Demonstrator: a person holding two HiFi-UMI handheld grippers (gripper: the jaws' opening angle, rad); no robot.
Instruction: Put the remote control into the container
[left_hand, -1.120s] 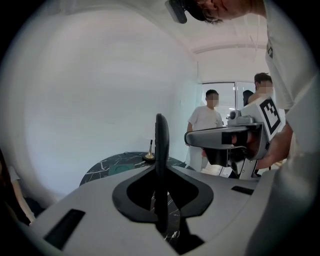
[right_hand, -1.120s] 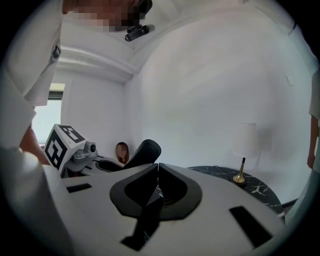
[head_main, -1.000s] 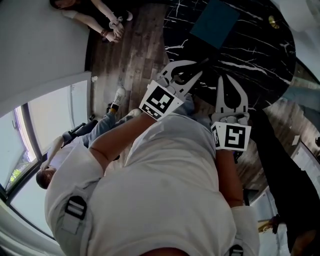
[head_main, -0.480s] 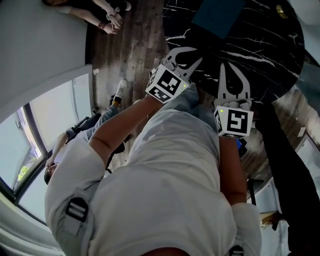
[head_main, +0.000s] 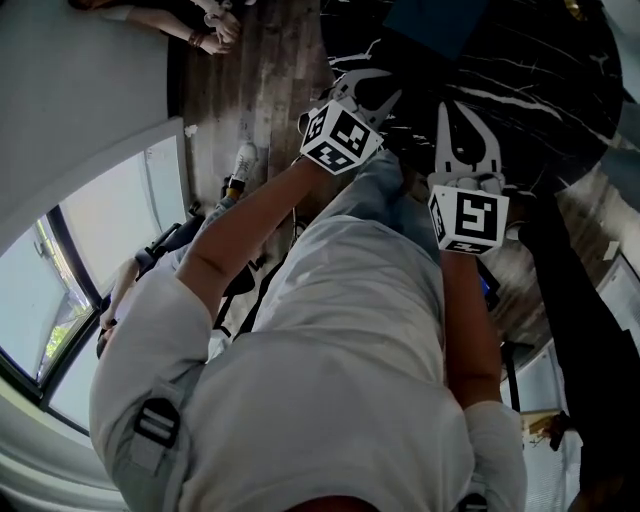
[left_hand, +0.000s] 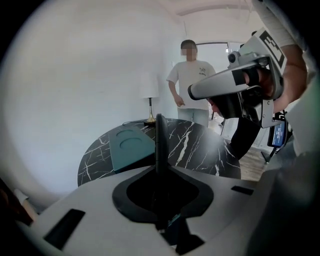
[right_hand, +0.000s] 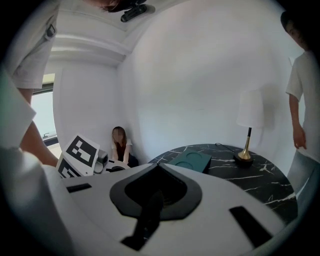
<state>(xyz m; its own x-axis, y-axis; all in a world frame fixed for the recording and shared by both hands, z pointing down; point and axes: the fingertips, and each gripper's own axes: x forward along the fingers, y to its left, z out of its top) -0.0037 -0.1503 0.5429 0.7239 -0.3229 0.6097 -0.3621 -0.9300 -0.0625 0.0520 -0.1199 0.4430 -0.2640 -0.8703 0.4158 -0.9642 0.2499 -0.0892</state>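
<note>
No remote control shows in any view. The teal container (head_main: 436, 22) lies on the round black marble table (head_main: 540, 90); its two round recesses face up in the left gripper view (left_hand: 131, 146) and the right gripper view (right_hand: 190, 161). My left gripper (head_main: 366, 84) hovers at the table's near edge, jaws shut into one thin blade (left_hand: 160, 131) with nothing in them. My right gripper (head_main: 452, 108) is beside it over the table edge, also shut and empty (right_hand: 150, 212). Both are well short of the container.
A brass-footed lamp (right_hand: 246, 150) stands on the table beyond the container. A person in a white shirt (left_hand: 192, 82) stands past the table. Another person (right_hand: 120, 146) sits on the wooden floor (head_main: 255, 90) by the wall. A window (head_main: 110, 230) is at the left.
Both grippers have moved up in the head view, closer to the table and the teal container. The left gripper's marker cube has turned. Both jaws stay shut.
</note>
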